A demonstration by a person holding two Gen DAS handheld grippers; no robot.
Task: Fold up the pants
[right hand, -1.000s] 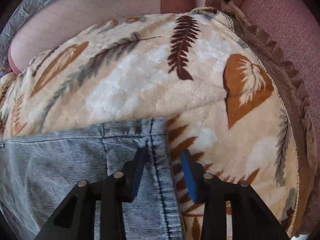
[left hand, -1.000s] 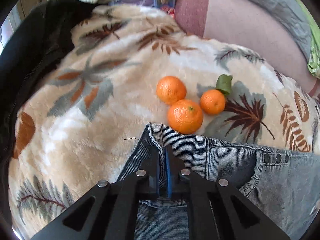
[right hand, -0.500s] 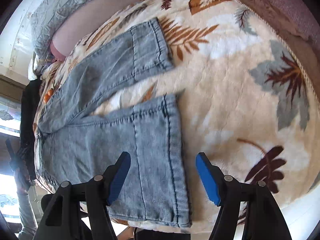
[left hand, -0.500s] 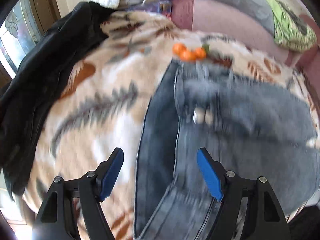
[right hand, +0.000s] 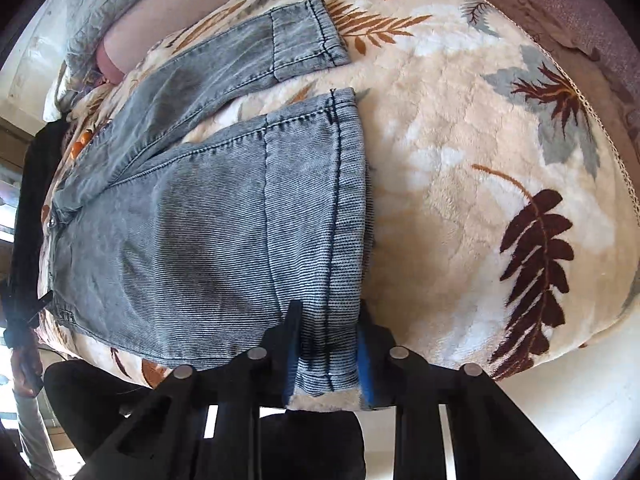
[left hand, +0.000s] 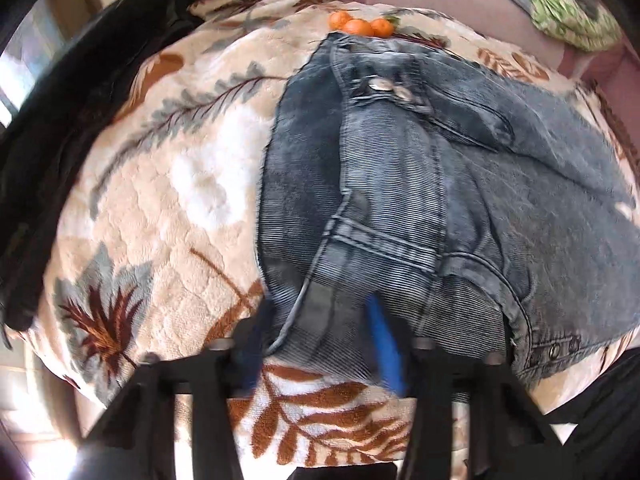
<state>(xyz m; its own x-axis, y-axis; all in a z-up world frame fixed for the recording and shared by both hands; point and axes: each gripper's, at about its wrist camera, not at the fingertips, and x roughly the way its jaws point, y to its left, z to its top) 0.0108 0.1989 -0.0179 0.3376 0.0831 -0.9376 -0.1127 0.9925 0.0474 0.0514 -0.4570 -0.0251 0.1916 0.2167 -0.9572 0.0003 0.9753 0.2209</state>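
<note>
Jeans [right hand: 224, 216] lie flat on a leaf-print plush blanket [right hand: 460, 128]. In the right wrist view the two legs splay apart toward the upper centre of the frame. The waist end fills the centre and right of the left wrist view.

Handling, my read: denim is soft but fairly heavy, with stiff seams and hems. It will drape, and it will likely drag on the plush rather than slide. Best holds are the thick edges, meaning the waistband corner and the hem.

Left hand-held gripper [left hand: 320, 344]: jaws have just been closing, and the waistband edge sits between them at lower centre. The frame is blurred, so I can't tell whether the pads bite.

Right hand-held gripper [right hand: 328, 356]: jaws have just been closing and appear pinched on the near leg's hem corner.

Surroundings:
- Three oranges [left hand: 360, 26] sit just beside the far waist edge at upper centre. A fold toward them could knock them.
- A black garment [left hand: 60, 120] lies along the left edge, clear of the jeans.
- A green pillow [left hand: 568, 12] at upper right is well apart.
- The blanket's near edge is just beside both grippers.
</note>
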